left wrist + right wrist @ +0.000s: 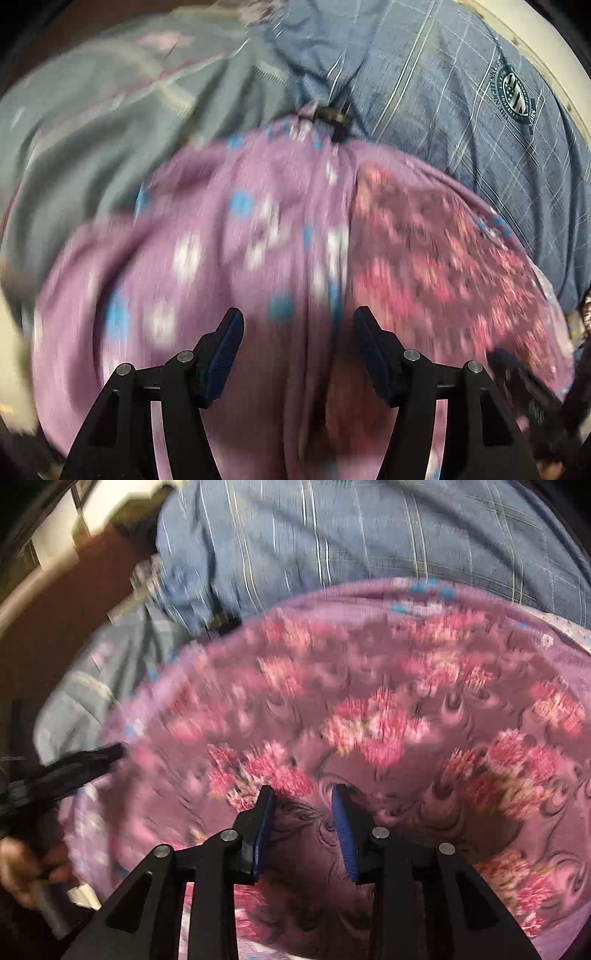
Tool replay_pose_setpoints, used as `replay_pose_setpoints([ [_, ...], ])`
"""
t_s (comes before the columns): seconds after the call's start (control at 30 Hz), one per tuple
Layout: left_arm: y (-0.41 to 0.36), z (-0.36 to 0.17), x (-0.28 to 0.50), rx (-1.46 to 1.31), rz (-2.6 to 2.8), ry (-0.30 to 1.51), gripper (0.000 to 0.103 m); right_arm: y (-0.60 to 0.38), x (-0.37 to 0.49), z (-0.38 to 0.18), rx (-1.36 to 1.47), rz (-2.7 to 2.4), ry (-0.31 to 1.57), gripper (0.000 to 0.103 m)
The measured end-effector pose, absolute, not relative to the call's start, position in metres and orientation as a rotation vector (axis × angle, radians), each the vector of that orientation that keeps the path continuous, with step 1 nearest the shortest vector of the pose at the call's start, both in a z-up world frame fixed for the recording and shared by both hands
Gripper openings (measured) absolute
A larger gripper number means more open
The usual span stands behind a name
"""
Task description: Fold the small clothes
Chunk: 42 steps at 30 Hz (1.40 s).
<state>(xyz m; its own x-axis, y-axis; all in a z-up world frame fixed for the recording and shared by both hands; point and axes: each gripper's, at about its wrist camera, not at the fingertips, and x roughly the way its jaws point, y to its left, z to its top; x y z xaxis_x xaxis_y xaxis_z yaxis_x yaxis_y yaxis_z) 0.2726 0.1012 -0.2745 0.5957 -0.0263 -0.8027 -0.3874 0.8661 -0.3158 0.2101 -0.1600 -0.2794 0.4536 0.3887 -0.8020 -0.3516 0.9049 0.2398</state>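
Observation:
A purple garment [207, 258] printed with white and blue flowers lies spread under both grippers. Its right part carries a pink flower print [369, 723]. My left gripper [298, 326] hovers over the purple cloth, open, with a raised crease running between the fingers but not pinched. My right gripper [302, 799] stands over the pink-flowered part with its blue pads [341, 830] narrowly apart and no cloth pressed between them. The left gripper also shows at the left edge of the right wrist view as a blurred black shape [74, 768], held by a hand [22, 867].
A blue plaid shirt [424, 110] with a round emblem [517, 96] lies behind the purple garment. A grey-green garment [92, 129] lies to the left. A small dark object [334, 122] sits at the purple garment's top edge. A brown surface [55, 609] and a white edge [546, 44] border the pile.

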Motion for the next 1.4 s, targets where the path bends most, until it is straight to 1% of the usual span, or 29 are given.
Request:
replay_pose_setpoints([
  [0.07, 0.089, -0.28, 0.249, -0.568, 0.168, 0.931, 0.062, -0.159, 0.204, -0.273, 0.031, 0.45, 0.989, 0.036],
  [0.13, 0.075, -0.283, 0.233, -0.622, 0.138, 0.948, 0.062, -0.164, 0.2, -0.264, 0.085, 0.493, 0.984, 0.035],
  [0.17, 0.065, -0.285, 0.227, -0.644, 0.117, 0.95, 0.064, -0.168, 0.196, -0.259, 0.116, 0.513, 0.967, 0.035],
  [0.2, 0.057, -0.287, 0.223, -0.648, 0.104, 0.947, 0.067, -0.171, 0.192, -0.256, 0.128, 0.512, 0.951, 0.035],
  [0.23, 0.054, -0.288, 0.221, -0.648, 0.107, 0.939, 0.075, -0.174, 0.189, -0.255, 0.127, 0.504, 0.948, 0.035],
  [0.27, 0.05, -0.29, 0.22, -0.653, 0.122, 0.919, 0.077, -0.176, 0.189, -0.257, 0.128, 0.5, 0.96, 0.035],
  [0.37, 0.054, -0.296, 0.224, -0.687, 0.171, 0.847, 0.079, -0.182, 0.193, -0.28, 0.144, 0.479, 1.076, 0.034],
  [0.5, 0.061, -0.3, 0.225, -0.835, 0.2, 0.767, 0.081, -0.19, 0.192, -0.283, 0.185, 0.513, 1.068, 0.033],
  [0.6, 0.06, -0.299, 0.224, -0.863, 0.193, 0.681, 0.08, -0.194, 0.194, -0.284, 0.198, 0.532, 1.071, 0.034],
  [0.67, 0.059, -0.295, 0.223, -0.828, 0.192, 0.654, 0.074, -0.196, 0.196, -0.284, 0.209, 0.54, 1.074, 0.034],
  [0.73, 0.06, -0.29, 0.212, -0.823, 0.193, 0.628, 0.072, -0.198, 0.196, -0.283, 0.215, 0.546, 1.076, 0.034],
  [0.9, 0.052, -0.28, 0.174, -0.845, 0.171, 0.607, 0.072, -0.197, 0.197, -0.284, 0.212, 0.56, 1.084, 0.034],
  [1.0, 0.043, -0.283, 0.168, -0.877, 0.13, 0.657, 0.072, -0.197, 0.198, -0.284, 0.214, 0.562, 1.09, 0.034],
  [1.1, 0.034, -0.294, 0.176, -0.912, 0.087, 0.722, 0.072, -0.198, 0.197, -0.284, 0.22, 0.564, 1.089, 0.034],
  [1.23, 0.035, -0.302, 0.193, -0.887, 0.115, 0.706, 0.072, -0.198, 0.195, -0.284, 0.211, 0.566, 1.081, 0.034],
  [1.4, 0.055, -0.304, 0.209, -0.969, 0.145, 0.643, 0.072, -0.197, 0.196, -0.284, 0.213, 0.572, 1.084, 0.034],
])
